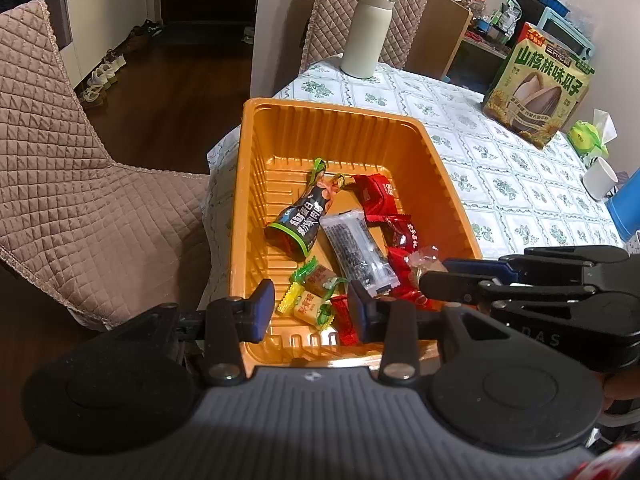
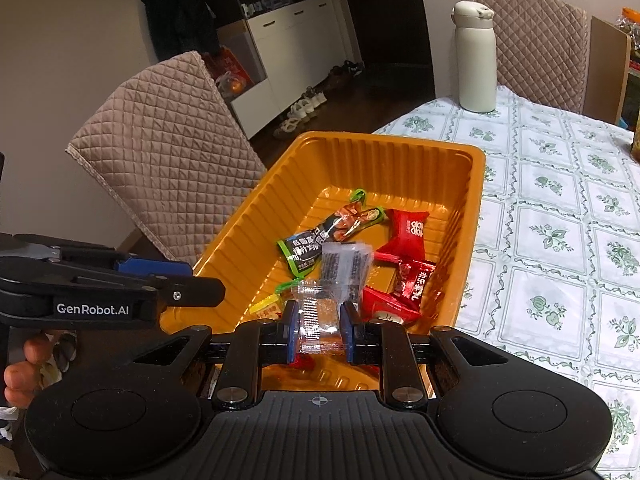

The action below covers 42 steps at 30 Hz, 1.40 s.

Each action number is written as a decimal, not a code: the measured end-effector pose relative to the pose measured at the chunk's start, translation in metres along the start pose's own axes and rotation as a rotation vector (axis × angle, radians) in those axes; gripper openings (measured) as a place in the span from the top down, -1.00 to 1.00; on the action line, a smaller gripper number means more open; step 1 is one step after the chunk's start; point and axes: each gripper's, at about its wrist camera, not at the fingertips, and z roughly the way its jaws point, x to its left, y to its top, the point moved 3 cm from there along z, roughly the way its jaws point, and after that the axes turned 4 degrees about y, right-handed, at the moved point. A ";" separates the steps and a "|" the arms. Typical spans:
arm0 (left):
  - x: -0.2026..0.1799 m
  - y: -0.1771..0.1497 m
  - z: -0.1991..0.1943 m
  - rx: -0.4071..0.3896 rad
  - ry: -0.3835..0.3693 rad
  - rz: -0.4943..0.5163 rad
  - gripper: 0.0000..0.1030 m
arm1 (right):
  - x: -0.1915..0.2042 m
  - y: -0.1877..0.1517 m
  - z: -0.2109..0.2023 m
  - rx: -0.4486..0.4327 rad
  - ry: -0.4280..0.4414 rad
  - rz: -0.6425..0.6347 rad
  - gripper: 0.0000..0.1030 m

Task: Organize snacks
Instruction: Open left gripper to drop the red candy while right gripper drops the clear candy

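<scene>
An orange plastic tray (image 1: 248, 200) (image 2: 476, 184) sits at the table's corner. It holds a black-and-green packet (image 1: 304, 220) (image 2: 308, 246), a clear packet with dark contents (image 1: 358, 252) (image 2: 346, 268), red packets (image 1: 374, 194) (image 2: 408, 228) and small yellow-green candies (image 1: 312, 300) (image 2: 266, 306). My right gripper (image 2: 319, 334) (image 1: 436, 274) is shut on a small clear-wrapped candy (image 2: 320, 316) (image 1: 426, 256) over the tray's near right part. My left gripper (image 1: 311, 312) (image 2: 200, 280) hovers over the tray's near end. Its jaws stand apart with nothing pressed between them.
A cream bottle (image 1: 364, 32) (image 2: 476, 56) stands at the far edge of the floral-clothed table (image 1: 500, 184) (image 2: 560, 240). A green seed box (image 1: 536, 84), a tissue pack (image 1: 588, 136) and a white cup (image 1: 600, 178) sit at the right. Quilted chairs (image 1: 60, 160) (image 2: 160, 160) flank the table.
</scene>
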 end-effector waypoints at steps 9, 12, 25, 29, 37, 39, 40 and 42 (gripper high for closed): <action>0.001 0.002 0.004 0.000 -0.008 0.003 0.28 | 0.001 0.002 0.009 0.008 0.002 0.001 0.57; 0.001 0.002 0.004 0.000 -0.007 0.002 0.26 | 0.003 0.005 0.011 -0.006 0.010 0.006 0.57; 0.000 0.003 0.004 -0.005 -0.016 0.012 0.13 | -0.010 0.005 0.003 0.007 -0.031 0.065 0.44; -0.002 0.003 0.003 -0.007 -0.021 0.020 0.09 | -0.009 0.003 -0.001 0.000 -0.041 0.065 0.30; -0.008 0.000 -0.007 -0.026 -0.020 0.042 0.00 | -0.007 -0.001 -0.012 -0.017 -0.067 0.074 0.04; -0.010 -0.001 -0.012 -0.036 -0.017 0.045 -0.05 | -0.007 -0.002 -0.016 -0.026 -0.072 0.075 -0.01; -0.012 -0.002 -0.014 -0.041 -0.015 0.047 -0.07 | -0.006 -0.003 -0.017 -0.031 -0.073 0.075 -0.04; -0.014 -0.004 -0.019 -0.049 -0.009 0.050 -0.08 | -0.006 -0.004 -0.022 -0.037 -0.075 0.076 -0.08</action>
